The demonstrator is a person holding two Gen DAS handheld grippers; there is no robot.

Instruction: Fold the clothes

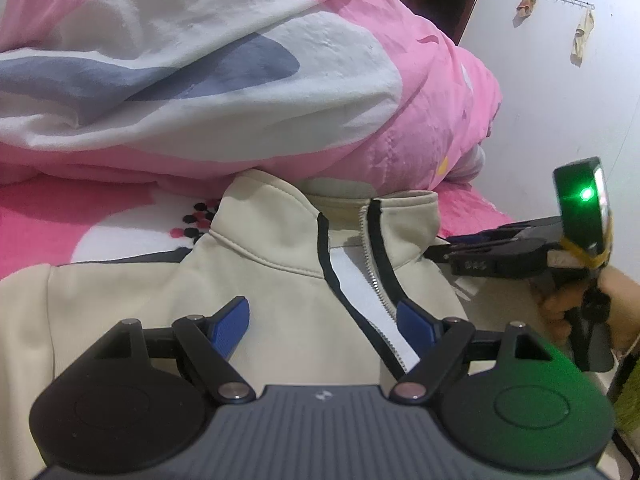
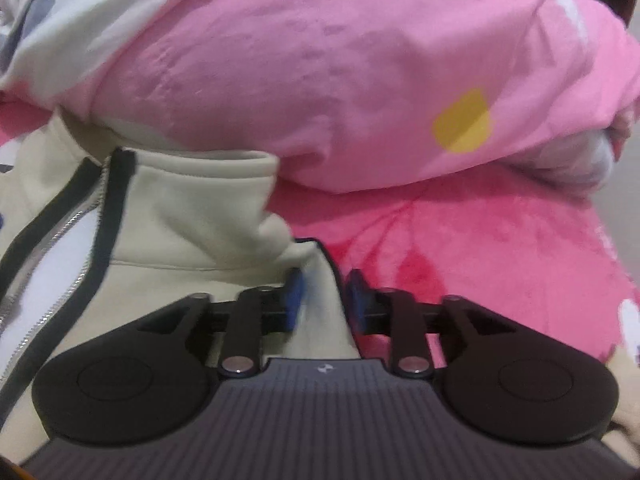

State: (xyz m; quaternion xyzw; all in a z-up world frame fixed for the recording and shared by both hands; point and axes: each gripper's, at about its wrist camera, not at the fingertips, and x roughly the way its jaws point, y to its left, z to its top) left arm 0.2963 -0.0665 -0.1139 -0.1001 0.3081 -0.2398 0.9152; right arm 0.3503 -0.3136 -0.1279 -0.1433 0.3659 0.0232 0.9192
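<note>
A cream zip-up jacket (image 1: pixel 280 240) with dark trim and a stand-up collar lies front up on the pink bed, its zip partly undone. My left gripper (image 1: pixel 324 320) hovers over its chest, open, the blue pads (image 1: pixel 232 320) wide apart on either side of the zip, with nothing between them. My right gripper (image 2: pixel 325 296) is at the jacket's (image 2: pixel 192 220) shoulder edge beside the collar, with a raised fold of cream fabric pinched between its pads. In the left wrist view the right gripper (image 1: pixel 434 250) reaches in from the right, held by a hand (image 1: pixel 560 312).
A bulky pink, white and grey duvet (image 1: pixel 240 80) is heaped right behind the collar and overhangs it (image 2: pixel 360 80). Pink fleece sheet (image 2: pixel 480 260) lies to the right of the jacket. A white wall with a hook rack (image 1: pixel 560 0) stands beyond the bed's right edge.
</note>
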